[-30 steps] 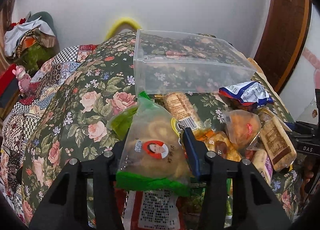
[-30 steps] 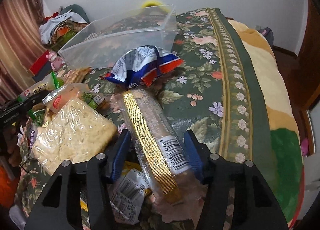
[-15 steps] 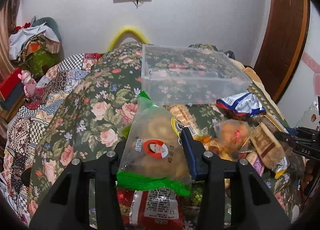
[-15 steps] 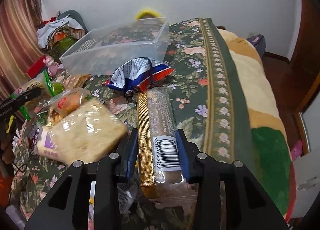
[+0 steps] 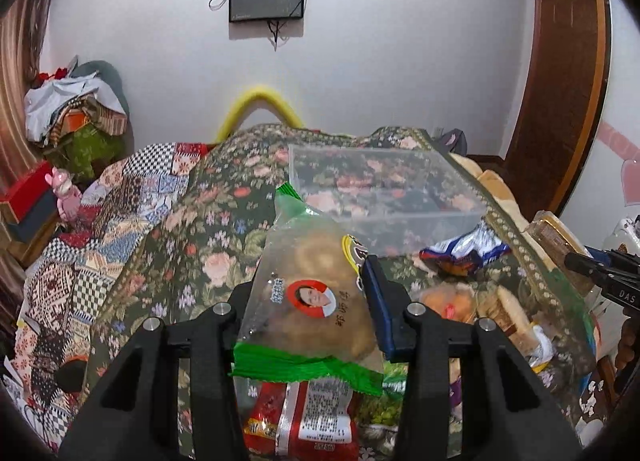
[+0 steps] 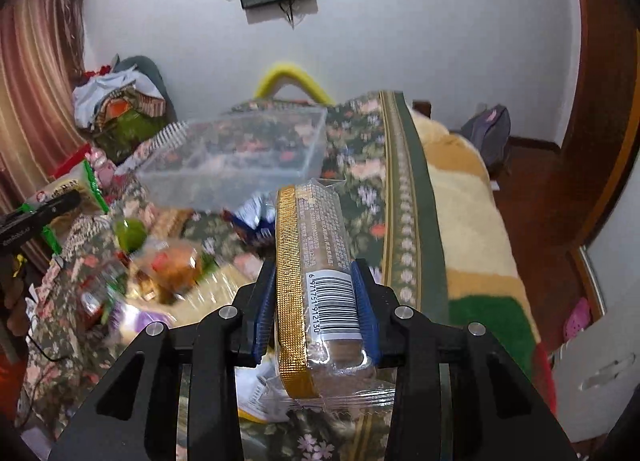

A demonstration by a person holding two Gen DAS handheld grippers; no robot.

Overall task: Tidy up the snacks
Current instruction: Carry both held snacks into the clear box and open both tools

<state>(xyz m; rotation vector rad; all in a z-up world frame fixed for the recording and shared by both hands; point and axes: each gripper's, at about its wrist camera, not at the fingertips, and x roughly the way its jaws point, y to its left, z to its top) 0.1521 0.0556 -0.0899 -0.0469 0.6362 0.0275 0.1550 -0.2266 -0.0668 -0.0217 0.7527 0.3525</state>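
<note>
My left gripper (image 5: 308, 301) is shut on a clear bag of brown cakes with green ends (image 5: 308, 293), lifted above the snack pile. My right gripper (image 6: 314, 309) is shut on a long clear packet of biscuits with a gold strip and a barcode (image 6: 316, 273), also raised off the bed. An empty clear plastic box (image 5: 380, 189) (image 6: 236, 157) stands on the floral blanket beyond both. In the left wrist view the right gripper (image 5: 600, 273) shows at the right edge with its packet (image 5: 554, 233). The left gripper (image 6: 36, 213) appears at the left edge of the right wrist view.
Loose snacks lie on the floral blanket (image 5: 192, 245): a red packet (image 5: 308, 421), a blue and white bag (image 5: 468, 249), round cakes (image 6: 176, 265). A yellow, green and cream blanket (image 6: 472, 229) covers the bed's right side. Clothes (image 5: 72, 109) pile at the left wall.
My right gripper closed on the biscuit packet and lifted it off the bed. My left gripper rose with the cake bag. Both views now look more level toward the wall.
</note>
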